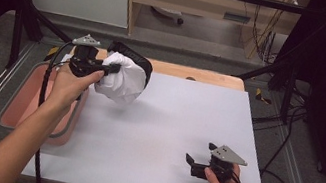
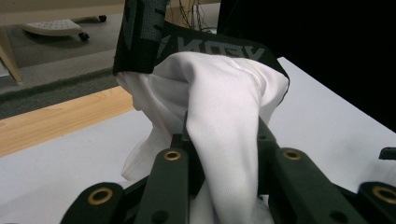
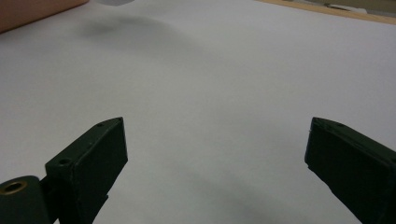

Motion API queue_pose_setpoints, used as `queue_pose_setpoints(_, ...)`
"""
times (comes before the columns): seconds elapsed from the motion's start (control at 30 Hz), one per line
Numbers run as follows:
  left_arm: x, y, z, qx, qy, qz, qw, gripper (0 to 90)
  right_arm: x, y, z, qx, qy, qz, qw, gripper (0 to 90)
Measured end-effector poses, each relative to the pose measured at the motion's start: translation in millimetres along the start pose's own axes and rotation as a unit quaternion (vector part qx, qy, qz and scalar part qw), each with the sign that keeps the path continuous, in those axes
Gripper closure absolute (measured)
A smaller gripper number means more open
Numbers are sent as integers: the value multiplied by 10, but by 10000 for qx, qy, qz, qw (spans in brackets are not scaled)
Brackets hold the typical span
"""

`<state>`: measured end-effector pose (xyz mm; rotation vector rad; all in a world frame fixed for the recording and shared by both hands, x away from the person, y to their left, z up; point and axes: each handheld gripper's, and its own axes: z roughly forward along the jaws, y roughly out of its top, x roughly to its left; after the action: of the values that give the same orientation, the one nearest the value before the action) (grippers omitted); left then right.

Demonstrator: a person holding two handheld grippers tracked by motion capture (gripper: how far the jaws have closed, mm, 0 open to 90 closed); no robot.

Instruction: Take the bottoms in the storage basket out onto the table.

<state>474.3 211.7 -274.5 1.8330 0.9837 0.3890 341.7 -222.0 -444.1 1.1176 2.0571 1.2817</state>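
Grey floor, a wooden cabinet and dark curtains ring the white tabletop (image 1: 158,136), whose far wooden edge is partly covered. At its left sits a pink tray (image 1: 23,97), much of it hidden behind the person's forearm. Left tongs (image 1: 113,68) are clamped on a white garment (image 1: 124,82) with a black lettered waistband (image 2: 187,44), held up above the tabletop's far left part; its lettering is folded and unreadable, and cloth hides the jaw tips. Right tongs (image 1: 192,158) rest near the front right, jaws wide apart with nothing between them.
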Motion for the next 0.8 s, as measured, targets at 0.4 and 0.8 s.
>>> queue_pose_setpoints(0.4,-51,-68,116,15,-141,-100,9998,740,2,0,-1,3,0,-3,10000,59)
queue_pose_setpoints(0.8,-92,-65,161,-41,-265,-174,9995,739,6,-1,2,8,3,-8,10000,59)
